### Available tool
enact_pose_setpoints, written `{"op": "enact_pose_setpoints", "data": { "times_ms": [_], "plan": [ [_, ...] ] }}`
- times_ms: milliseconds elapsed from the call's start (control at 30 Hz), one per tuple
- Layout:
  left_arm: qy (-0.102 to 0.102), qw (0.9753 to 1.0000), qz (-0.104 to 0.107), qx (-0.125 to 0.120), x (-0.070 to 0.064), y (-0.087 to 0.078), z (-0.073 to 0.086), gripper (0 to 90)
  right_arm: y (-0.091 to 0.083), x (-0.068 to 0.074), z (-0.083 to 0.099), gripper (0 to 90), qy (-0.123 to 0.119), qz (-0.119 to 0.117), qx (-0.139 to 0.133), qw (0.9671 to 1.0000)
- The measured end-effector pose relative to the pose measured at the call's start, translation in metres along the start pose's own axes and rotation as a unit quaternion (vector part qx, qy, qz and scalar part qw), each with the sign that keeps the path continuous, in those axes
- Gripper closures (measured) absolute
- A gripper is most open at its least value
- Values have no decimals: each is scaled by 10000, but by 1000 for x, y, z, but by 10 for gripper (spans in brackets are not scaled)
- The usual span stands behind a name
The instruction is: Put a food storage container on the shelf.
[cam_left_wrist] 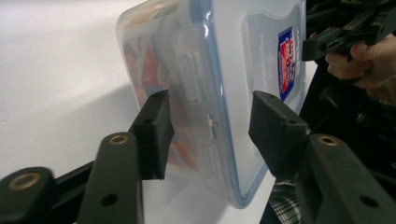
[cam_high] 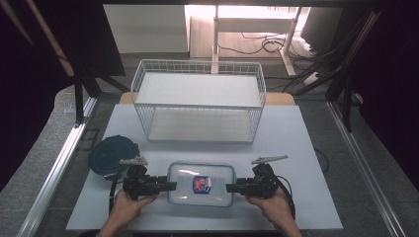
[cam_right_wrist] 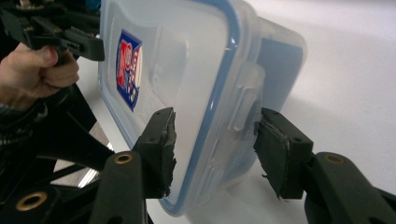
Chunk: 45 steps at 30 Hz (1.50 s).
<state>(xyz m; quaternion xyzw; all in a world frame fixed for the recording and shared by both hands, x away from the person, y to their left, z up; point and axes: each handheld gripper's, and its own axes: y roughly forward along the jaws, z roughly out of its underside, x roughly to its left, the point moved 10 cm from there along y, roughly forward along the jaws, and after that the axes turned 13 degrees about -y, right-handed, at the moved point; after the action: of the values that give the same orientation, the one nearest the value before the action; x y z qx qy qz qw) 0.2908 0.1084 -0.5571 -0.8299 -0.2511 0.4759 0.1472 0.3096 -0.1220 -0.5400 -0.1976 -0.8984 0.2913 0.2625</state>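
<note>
While jaws flank box | basket beyond | lid left

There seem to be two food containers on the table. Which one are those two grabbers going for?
The clear rectangular box with the blue-rimmed lid and red-and-blue sticker, sitting between the left gripper and right gripper. The dark round container sits apart, at the table's left edge.

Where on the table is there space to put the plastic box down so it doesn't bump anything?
The widest bare patch is the white table right of the plastic box, in front of the wire basket. A narrower strip lies between box and basket. The left is crowded: the dark round lid sits beside the left gripper.
</note>
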Motion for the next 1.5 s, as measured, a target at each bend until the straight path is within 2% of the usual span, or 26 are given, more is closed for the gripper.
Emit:
{"op": "enact_pose_setpoints", "data": {
  "times_ms": [33, 133, 167, 300, 500, 667, 800, 833, 867, 933, 967, 1000, 1033, 1067, 1100, 1133, 1200, 1267, 1300, 1500],
  "plan": [
    [8, 10000, 18, -30, -1, -2, -1, 524, -1, -1, -2, 506, 61, 29, -74, 9999],
    [54, 10000, -51, -11, -1, -1, -1, 532, -2, -1, -4, 505, -29, 114, -119, 9999],
    [81, 9999, -91, -8, -2, 0, -2, 533, -3, -2, -7, 504, -99, 221, -219, 9995],
    [134, 9999, -88, -19, -5, 1, -8, 534, -8, -4, -13, 503, -206, 334, -310, 9987],
    [261, 9996, 62, -67, -15, -8, -22, 556, -17, -6, -26, 501, -254, 301, -509, 9979],
    [343, 9992, -9, -181, -20, -14, -36, 556, -20, -10, -39, 501, -375, 283, -633, 9969],
    [461, 9984, -30, -335, -29, -22, -58, 555, -28, -12, -61, 501, -519, 330, -739, 9954],
    [461, 9984, -30, -335, -29, -22, -58, 555, -28, -12, -61, 501, -519, 330, -739, 9954],
    [517, 9979, -30, -378, -32, -25, -66, 555, -33, -12, -72, 501, -577, 373, -788, 9945],
    [548, 9976, -32, -422, -35, -28, -72, 555, -34, -12, -76, 500, -609, 377, -801, 9942],
    [593, 9971, -33, -473, -38, -32, -79, 555, -39, -12, -87, 500, -662, 406, -870, 9932],
    [593, 9971, -33, -473, -38, -32, -79, 555, -39, -12, -87, 500, -662, 406, -870, 9932],
    [634, 9966, -37, -522, -41, -36, -88, 555, -42, -12, -98, 500, -703, 432, -937, 9922],
    [634, 9966, -37, -522, -41, -36, -88, 555, -44, -12, -101, 500, -715, 430, -953, 9920],
    [670, 9961, -38, -573, -44, -40, -97, 556, -46, -12, -108, 500, -738, 444, -985, 9914],
    [670, 9961, -38, -573, -44, -40, -97, 555, -46, -12, -108, 500, -738, 444, -985, 9914],
    [718, 9953, -42, -644, -48, -46, -111, 556, -50, -13, -122, 501, -775, 453, -1049, 9904],
    [710, 9952, -29, -669, -50, -48, -115, 556, -51, -13, -127, 500, -794, 456, -1073, 9900],
    [735, 9947, -38, -716, -52, -52, -124, 556, -54, -14, -137, 501, -831, 471, -1131, 9890],
    [824, 9930, -41, -848, -60, -62, -149, 556, -62, -16, -165, 501, -907, 508, -1307, 9859]
  ]
}}
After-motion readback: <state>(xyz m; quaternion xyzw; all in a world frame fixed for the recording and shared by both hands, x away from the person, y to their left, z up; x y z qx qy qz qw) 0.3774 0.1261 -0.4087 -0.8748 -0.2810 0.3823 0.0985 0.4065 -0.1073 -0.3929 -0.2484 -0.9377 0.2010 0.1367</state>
